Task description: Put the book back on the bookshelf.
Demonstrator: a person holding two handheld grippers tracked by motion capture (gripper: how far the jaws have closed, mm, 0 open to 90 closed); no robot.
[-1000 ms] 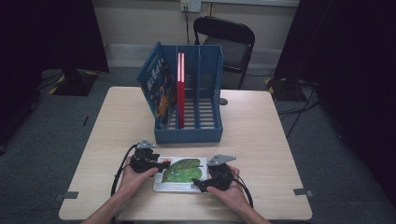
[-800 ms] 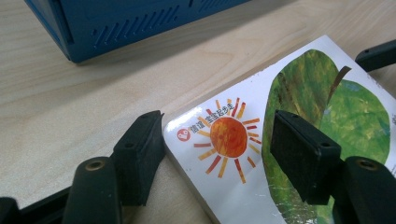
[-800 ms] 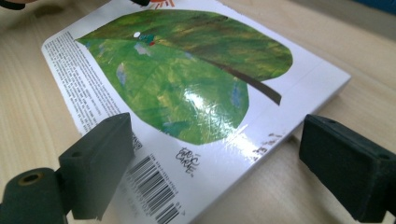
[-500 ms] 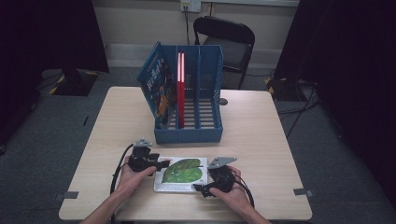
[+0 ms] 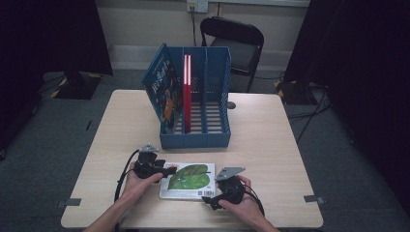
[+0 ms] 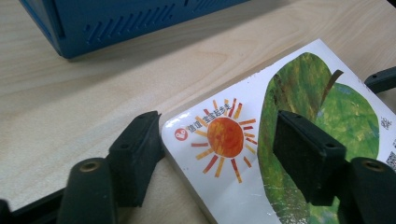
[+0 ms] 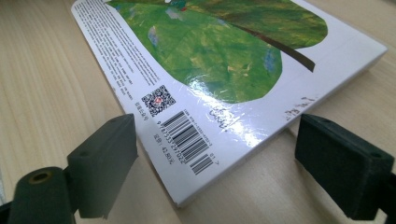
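At the table's near edge, the leaf book [image 5: 187, 180] is lying flat, both grippers, left [image 6: 219, 154] and right [image 7: 217, 163], gaping wide around opposite corners; its glossy cover is risking a slip.

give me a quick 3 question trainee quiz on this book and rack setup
1. True or false: the leaf book lies flat on the table.
2. How do the left gripper jaws stand? A) open around a book corner B) shut on the rack
3. What colour is the file rack behind the book?

Key: 1 true. 2 A; the right gripper is likewise open at the barcode corner. 3 blue.
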